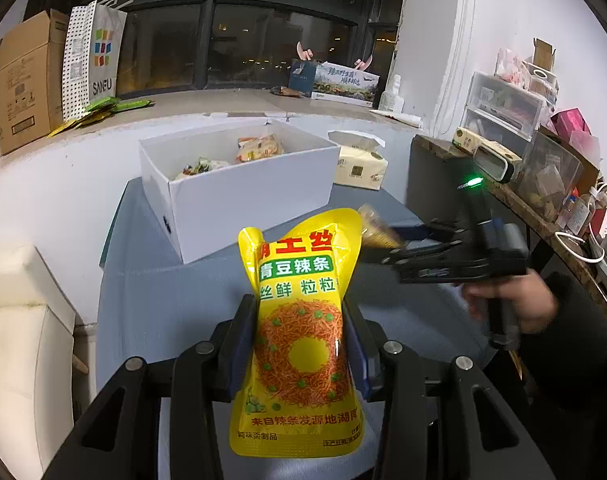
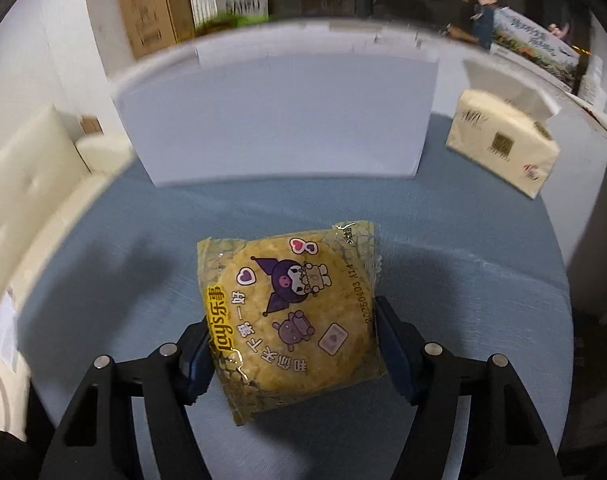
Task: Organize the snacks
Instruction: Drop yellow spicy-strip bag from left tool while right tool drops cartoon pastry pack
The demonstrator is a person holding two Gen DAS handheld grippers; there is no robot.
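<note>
My left gripper [image 1: 299, 344] is shut on a yellow spicy-strip snack bag [image 1: 299, 320] and holds it upright above the blue table [image 1: 163, 300]. My right gripper [image 2: 291, 344] is shut on a gold Lay's snack pack [image 2: 295, 312] with cartoon figures, held above the table [image 2: 123, 260]. In the left wrist view the right gripper [image 1: 387, 246] holds that pack [image 1: 377, 228] to the right, beyond the yellow bag. A white open box [image 1: 239, 184] stands at the table's far side with several snack packs [image 1: 259, 148] inside. Its front wall [image 2: 279, 120] faces the right gripper.
A tissue pack [image 1: 361, 164] [image 2: 503, 148] lies right of the box. A cream chair [image 1: 19, 320] stands left of the table. A dark shelf [image 1: 503, 196] with clear drawers and clutter is on the right. A cardboard box [image 1: 23, 80] and a paper bag [image 1: 93, 56] sit on the windowsill.
</note>
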